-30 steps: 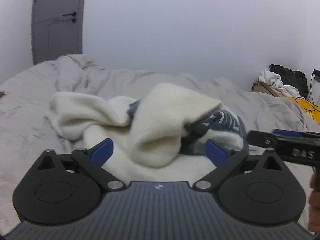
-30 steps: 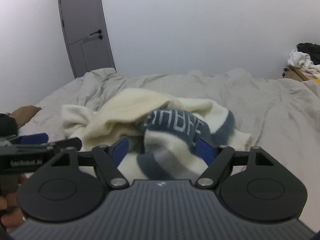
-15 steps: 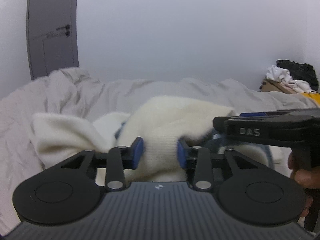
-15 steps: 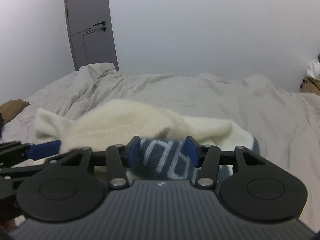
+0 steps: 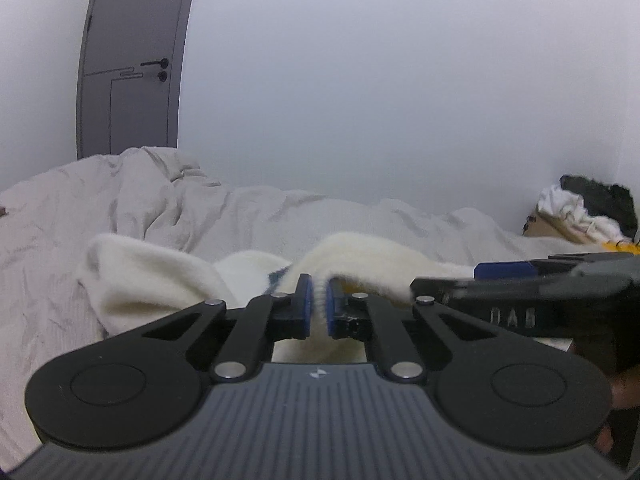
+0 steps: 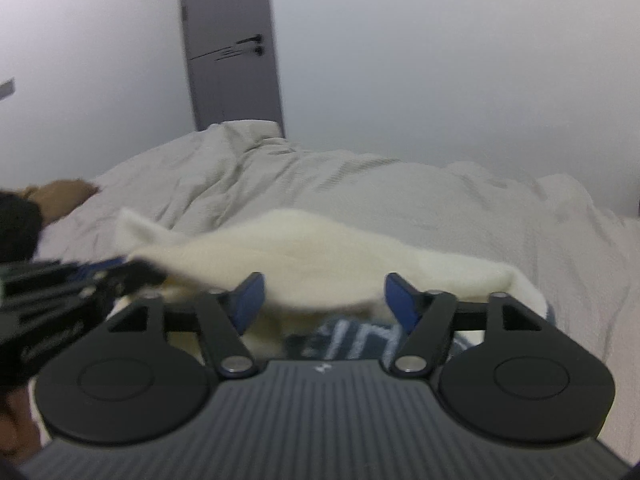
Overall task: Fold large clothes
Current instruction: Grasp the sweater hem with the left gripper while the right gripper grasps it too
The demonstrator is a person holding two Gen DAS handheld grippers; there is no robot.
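Pinching a ridge of the cream sweater (image 5: pixel 360 258) at lower centre of its frame, the left gripper (image 5: pixel 316 310) was clenched on the fabric. The right gripper (image 6: pixel 323 300) stood released, jaws wide, over the garment's navy-lettered part (image 6: pixel 356 340) at bottom centre. The sweater lay bunched on the grey bedding (image 6: pixel 400 200). Judging by this, the step was securing a first hold before spreading; next, the right would need to close on an opposite edge.
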